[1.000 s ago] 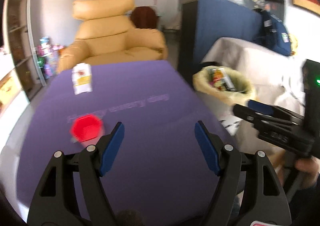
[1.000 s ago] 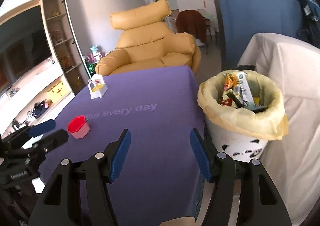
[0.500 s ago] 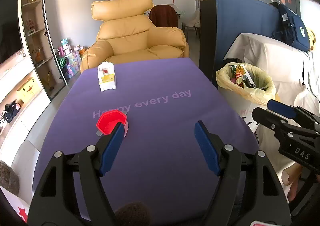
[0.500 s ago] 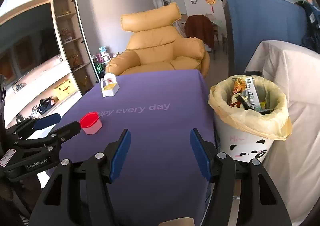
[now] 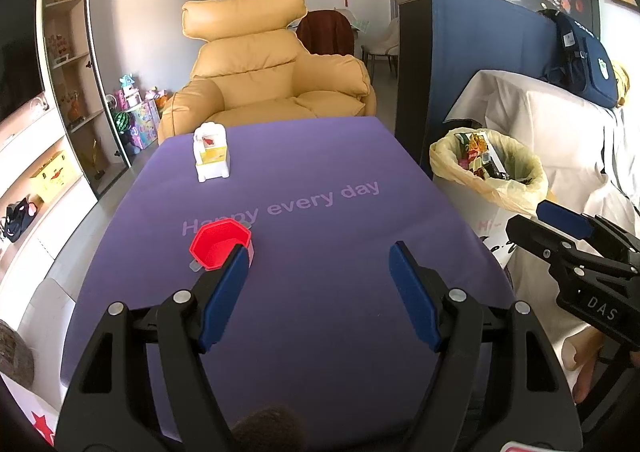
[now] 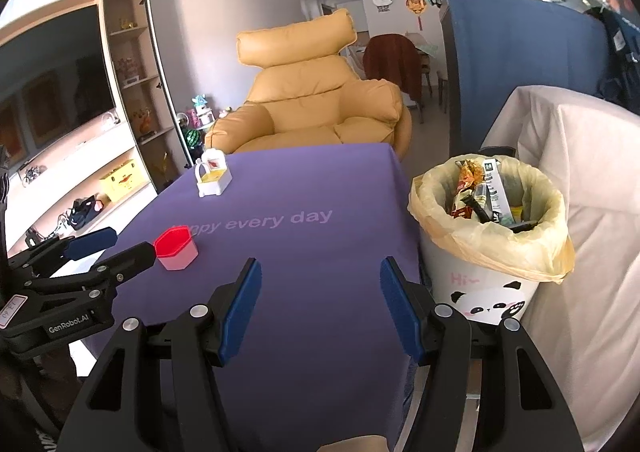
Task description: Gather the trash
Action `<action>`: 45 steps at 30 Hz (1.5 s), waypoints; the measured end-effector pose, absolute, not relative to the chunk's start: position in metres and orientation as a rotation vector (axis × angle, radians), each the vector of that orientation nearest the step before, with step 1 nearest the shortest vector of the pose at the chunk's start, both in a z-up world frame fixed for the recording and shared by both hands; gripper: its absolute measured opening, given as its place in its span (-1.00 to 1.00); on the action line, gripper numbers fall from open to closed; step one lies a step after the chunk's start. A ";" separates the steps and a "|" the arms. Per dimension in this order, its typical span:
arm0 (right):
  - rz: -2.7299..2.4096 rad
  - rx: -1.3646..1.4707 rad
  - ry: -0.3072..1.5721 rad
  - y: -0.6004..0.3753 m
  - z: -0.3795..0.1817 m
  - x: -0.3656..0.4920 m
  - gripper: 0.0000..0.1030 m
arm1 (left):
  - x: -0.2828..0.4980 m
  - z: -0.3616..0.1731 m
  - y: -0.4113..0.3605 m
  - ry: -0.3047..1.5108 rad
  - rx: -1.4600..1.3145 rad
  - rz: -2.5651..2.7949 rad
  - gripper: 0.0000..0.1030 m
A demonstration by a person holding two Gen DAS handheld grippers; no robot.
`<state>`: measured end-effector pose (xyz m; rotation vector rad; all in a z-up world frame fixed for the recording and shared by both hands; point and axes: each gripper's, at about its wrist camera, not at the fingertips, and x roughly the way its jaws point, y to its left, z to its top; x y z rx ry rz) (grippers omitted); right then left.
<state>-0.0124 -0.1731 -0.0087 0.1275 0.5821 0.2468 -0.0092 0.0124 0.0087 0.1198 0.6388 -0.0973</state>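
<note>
Red cup [image 5: 220, 243] beside open left hand-held gripper [image 5: 318, 272] above purple tablecloth [image 5: 320, 179]

Table [image 5: 320, 292] covered by a purple cloth printed "Happy every day". Red octagonal cup [image 5: 220, 248] stands at 9 o'clock from the lettering. White toy container [image 5: 211, 157] stands upright at 11 o'clock, well apart from the cup.

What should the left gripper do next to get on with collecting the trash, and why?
Probably ease the left gripper forward and to its left toward the red cup. Both grippers are open and hold nothing, the cup sits closest to the left one on the purple table, and the lined bin waits off the right edge.
</note>
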 end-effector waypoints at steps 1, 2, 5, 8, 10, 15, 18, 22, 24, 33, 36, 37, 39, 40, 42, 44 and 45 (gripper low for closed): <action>0.246 0.128 0.581 -0.173 -0.009 -0.013 0.13 | -0.009 0.009 0.012 0.640 0.120 -0.098 0.34; 0.245 0.127 0.581 -0.173 -0.009 -0.013 0.13 | -0.009 0.009 0.012 0.640 0.120 -0.099 0.34; 0.245 0.129 0.581 -0.173 -0.009 -0.013 0.13 | -0.009 0.009 0.011 0.637 0.122 -0.098 0.34; 0.245 0.128 0.581 -0.173 -0.009 -0.013 0.13 | -0.009 0.009 0.010 0.636 0.122 -0.098 0.34; 0.245 0.127 0.581 -0.173 -0.009 -0.013 0.13 | -0.009 0.009 0.010 0.639 0.122 -0.098 0.34; 0.242 0.128 0.581 -0.174 -0.009 -0.013 0.13 | -0.009 0.010 0.008 0.641 0.123 -0.103 0.34; 0.241 0.129 0.581 -0.174 -0.009 -0.013 0.13 | -0.010 0.010 0.008 0.641 0.123 -0.103 0.34; 0.241 0.128 0.582 -0.174 -0.009 -0.013 0.13 | -0.010 0.010 0.007 0.642 0.121 -0.104 0.34; 0.241 0.129 0.582 -0.174 -0.009 -0.013 0.13 | -0.010 0.010 0.007 0.641 0.121 -0.102 0.34; 0.240 0.129 0.583 -0.175 -0.009 -0.012 0.13 | -0.011 0.010 0.004 0.643 0.122 -0.108 0.34; 0.242 0.130 0.583 -0.175 -0.009 -0.012 0.13 | -0.010 0.009 0.005 0.643 0.121 -0.107 0.34; 0.241 0.129 0.583 -0.175 -0.009 -0.012 0.13 | -0.010 0.009 0.005 0.645 0.120 -0.107 0.34; 0.242 0.129 0.583 -0.175 -0.009 -0.012 0.13 | -0.010 0.009 0.005 0.645 0.120 -0.106 0.34; 0.241 0.129 0.583 -0.175 -0.009 -0.012 0.13 | -0.011 0.010 0.005 0.645 0.119 -0.107 0.34; 0.241 0.130 0.584 -0.175 -0.009 -0.012 0.13 | -0.009 0.009 0.006 0.645 0.120 -0.109 0.34; 0.240 0.131 0.584 -0.176 -0.010 -0.012 0.13 | -0.010 0.010 0.005 0.645 0.120 -0.108 0.34; 0.240 0.131 0.584 -0.176 -0.010 -0.012 0.13 | -0.010 0.009 0.005 0.645 0.119 -0.108 0.34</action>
